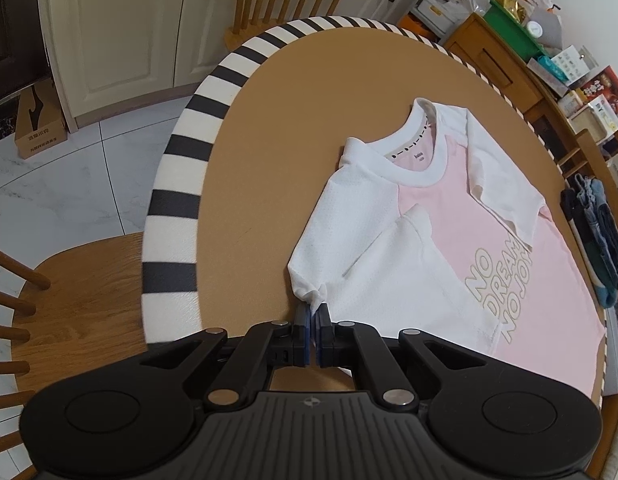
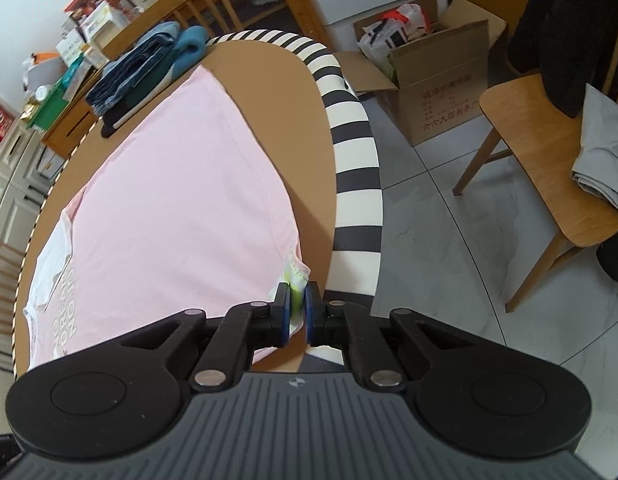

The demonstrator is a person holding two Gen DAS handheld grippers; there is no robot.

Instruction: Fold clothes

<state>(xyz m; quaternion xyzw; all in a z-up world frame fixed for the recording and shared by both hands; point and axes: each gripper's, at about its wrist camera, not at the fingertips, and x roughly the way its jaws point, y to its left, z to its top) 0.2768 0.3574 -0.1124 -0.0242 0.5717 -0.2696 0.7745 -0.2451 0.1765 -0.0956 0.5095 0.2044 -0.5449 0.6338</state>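
A pink T-shirt (image 1: 549,292) with white sleeves and a white collar lies face up on the round brown table (image 1: 285,152), both sleeves folded in over the chest. My left gripper (image 1: 312,312) is shut on the bunched white edge of the near sleeve fold, at the shirt's left side. In the right wrist view the shirt's pink lower half (image 2: 181,208) spreads across the table (image 2: 305,92). My right gripper (image 2: 297,300) is shut on the shirt's bottom hem corner, where a yellow-green tag shows between the pads.
The table has a black-and-white striped rim (image 1: 177,208) (image 2: 357,184). A stack of folded dark and blue clothes (image 2: 145,72) (image 1: 597,232) sits at its far side. Wooden chairs (image 1: 77,292) (image 2: 549,168), a cardboard box (image 2: 429,84) and cluttered shelves (image 1: 549,48) stand around.
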